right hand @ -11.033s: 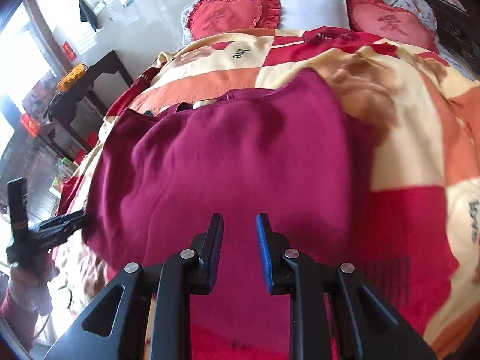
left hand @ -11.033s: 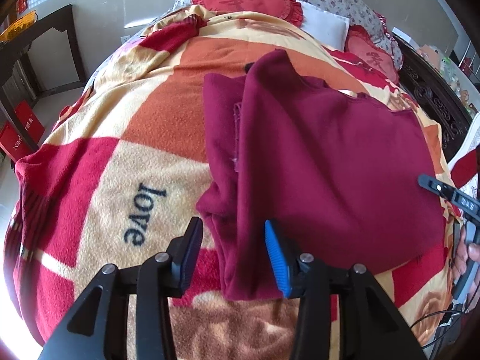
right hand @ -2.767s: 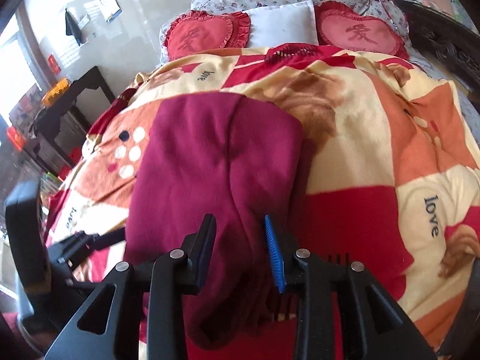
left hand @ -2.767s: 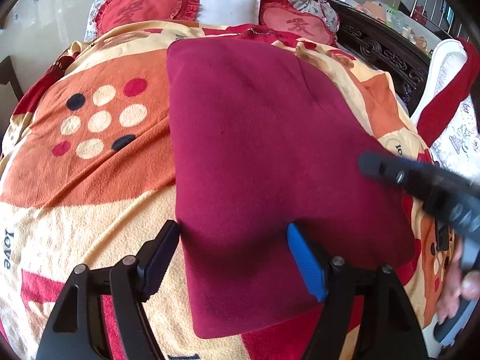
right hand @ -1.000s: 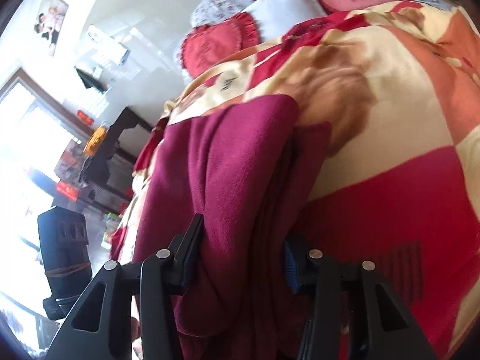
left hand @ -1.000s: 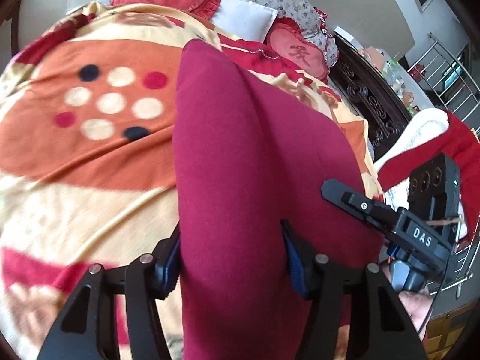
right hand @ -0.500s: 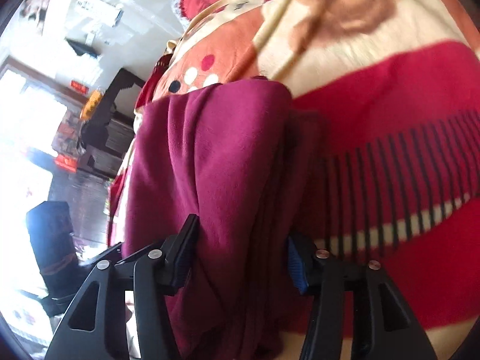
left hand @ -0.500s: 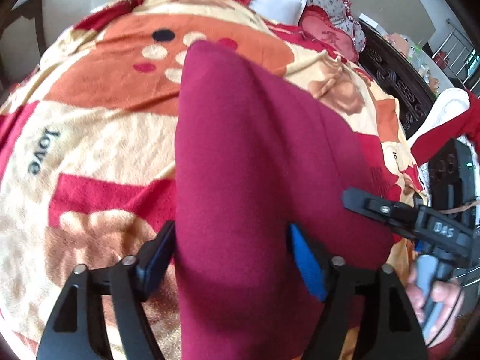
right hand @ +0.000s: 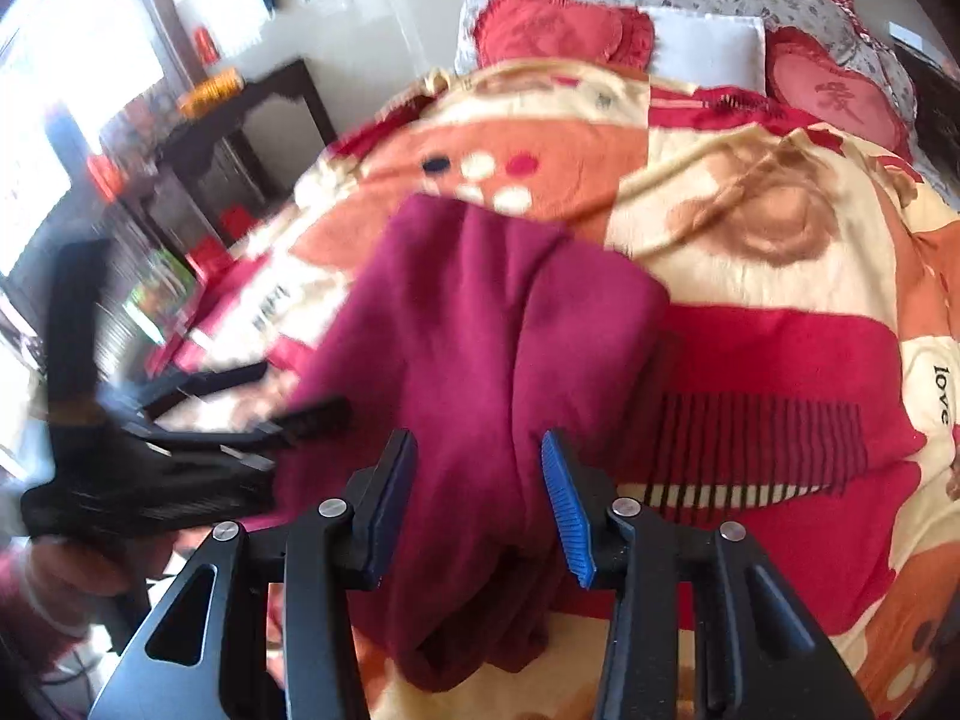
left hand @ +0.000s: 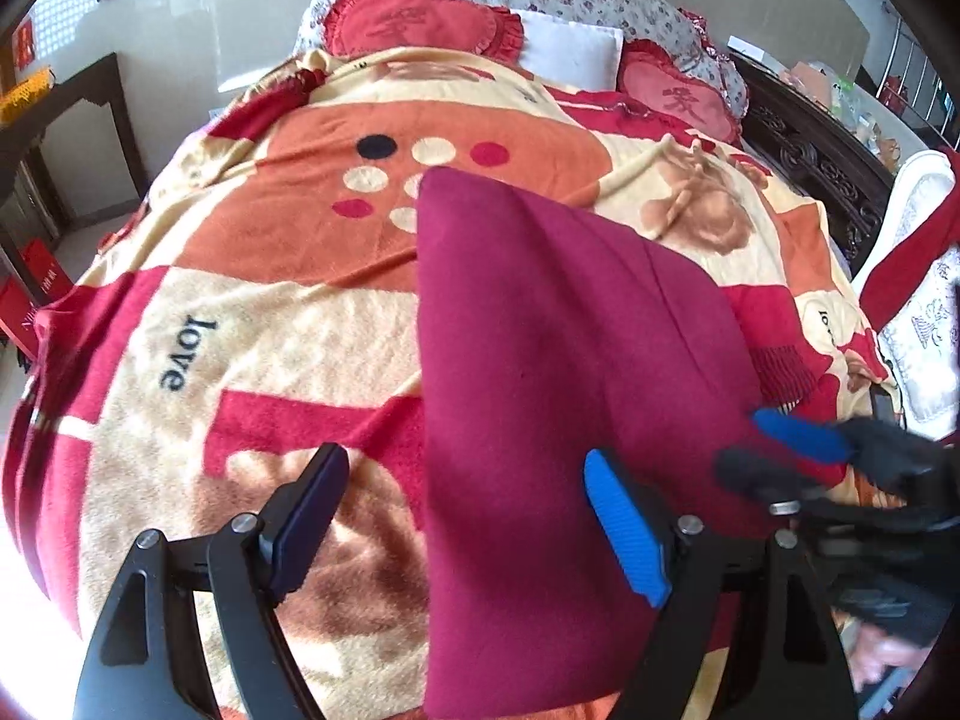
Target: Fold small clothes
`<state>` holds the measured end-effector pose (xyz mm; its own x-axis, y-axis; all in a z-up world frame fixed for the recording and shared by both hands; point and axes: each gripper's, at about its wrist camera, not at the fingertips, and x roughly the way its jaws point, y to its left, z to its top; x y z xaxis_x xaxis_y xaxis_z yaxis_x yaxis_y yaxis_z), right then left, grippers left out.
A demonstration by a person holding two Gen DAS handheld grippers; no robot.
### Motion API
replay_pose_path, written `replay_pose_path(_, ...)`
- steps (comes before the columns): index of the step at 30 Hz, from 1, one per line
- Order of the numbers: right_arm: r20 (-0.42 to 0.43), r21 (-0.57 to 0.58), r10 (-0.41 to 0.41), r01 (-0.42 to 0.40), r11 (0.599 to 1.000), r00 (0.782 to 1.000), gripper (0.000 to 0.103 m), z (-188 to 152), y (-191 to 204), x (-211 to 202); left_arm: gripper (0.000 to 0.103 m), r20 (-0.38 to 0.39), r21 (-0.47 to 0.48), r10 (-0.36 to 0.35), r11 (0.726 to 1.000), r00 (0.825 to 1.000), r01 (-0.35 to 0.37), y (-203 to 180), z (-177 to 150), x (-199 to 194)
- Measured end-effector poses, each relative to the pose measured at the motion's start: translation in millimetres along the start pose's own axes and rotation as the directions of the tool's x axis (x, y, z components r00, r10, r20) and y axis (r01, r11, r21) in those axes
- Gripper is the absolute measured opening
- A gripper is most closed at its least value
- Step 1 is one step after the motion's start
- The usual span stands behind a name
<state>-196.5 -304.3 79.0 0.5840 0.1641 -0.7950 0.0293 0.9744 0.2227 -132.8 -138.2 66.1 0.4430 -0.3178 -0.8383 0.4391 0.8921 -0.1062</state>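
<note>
1. While both my wrists tilt steeply down over the bed, my left hand [right hand: 66, 564] shows only as a blur low at the edge of the right wrist view, and my right hand [left hand: 888, 654] as a blur in the lower corner of the left wrist view.
2. My left gripper [left hand: 468, 522] hangs released. Its jaws have just been opening and now stand wide. The near end of the maroon garment [left hand: 540, 360] lies between them: the black pad stands clear of the cloth, the blue pad sits over it.
3. My right gripper [right hand: 477, 504] is clenched on the garment's thick right-hand fold. Its jaws have just been closing, and the cloth fills the gap from pad to pad.
4. The garment is folded into a long panel and lies flat on the blanket [left hand: 270, 330], running away from me towards the head of the bed.
5. The blanket is a patchwork of orange, red and cream that covers the whole bed, with "love" printed on it.
6. At the head lie two red heart cushions [left hand: 420, 24] with a white pillow [left hand: 570, 48] between them.
7. A dark carved bed frame [left hand: 810, 150] runs along one side, and a dark side table [right hand: 240, 120] stands at the other.
</note>
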Motion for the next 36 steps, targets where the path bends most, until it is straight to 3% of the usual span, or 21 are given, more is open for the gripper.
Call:
replay_pose_path(2, -0.067, -0.008, -0.079, 0.079, 0.997, 0.995, 0.021, -11.8, -6.4, 21.6, 0.084, 0.010, 0.002, 0.002, 1.000, 1.000, -0.002, 1.0, -1.9, -5.5)
replay_pose_path(9, -0.069, 0.020, -0.090, 0.092, 0.996, 0.993, 0.021, -18.9, -8.6, 10.9, 0.085, 0.050, 0.003, 0.013, 1.000, 0.999, -0.014, -0.6, -5.3, -25.3)
replay_pose_path(13, -0.020, 0.092, -0.080, 0.081, 0.992, 0.997, 0.022, -19.2, -3.4, -17.2, 0.085, 0.082, -0.003, 0.011, 1.000, 0.997, -0.011, -2.7, -8.9, -38.9)
replay_pose_path(23, 0.041, 0.176, -0.165, 0.156, 0.972, 0.985, 0.032, -21.1, 16.7, -53.3, 0.085, 0.160, 0.000, 0.024, 1.000, 0.987, -0.025, -7.7, -18.8, -71.5)
replay_pose_path(29, 0.061, 0.172, -0.185, 0.173, 0.970, 0.981, 0.036, -20.0, 26.5, -58.3, 0.085, 0.170, -0.001, 0.015, 1.000, 0.985, -0.015, -6.7, -21.0, -81.8)
replay_pose_path(36, 0.077, 0.156, -0.201, 0.187, 0.970, 0.977, 0.044, -18.5, 30.7, -60.2, 0.094, 0.187, -0.013, 0.016, 1.000, 0.982, -0.014, -6.6, -21.9, -88.3)
